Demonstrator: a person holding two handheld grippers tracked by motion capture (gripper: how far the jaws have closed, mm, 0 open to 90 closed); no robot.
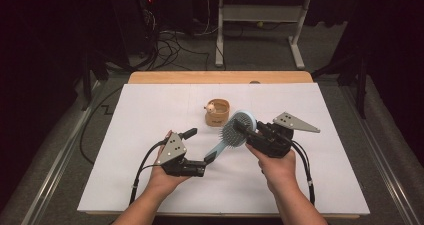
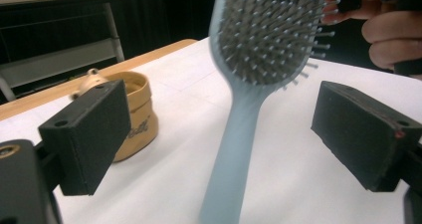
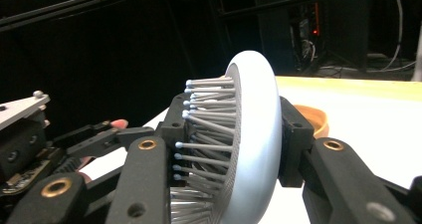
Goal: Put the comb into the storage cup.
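A light blue hairbrush (image 1: 231, 133) hangs tilted above the white table cover (image 1: 150, 110), bristles toward the person, handle pointing down and left. My right gripper (image 1: 246, 129) is shut on its round head; in the right gripper view the two pads clamp the head (image 3: 254, 134) from the bristle side and the back. My left gripper (image 1: 201, 145) stands open around the handle. In the left gripper view the handle (image 2: 234, 134) rises between the two black pads (image 2: 89, 134), with a wide gap on each side and no contact.
A tan cup-like holder (image 1: 217, 112) with a small pale figure on its rim stands just behind the brush, mid-table. The table's wooden far edge (image 1: 220, 77) lies beyond it. Cables and a desk frame sit on the floor farther back.
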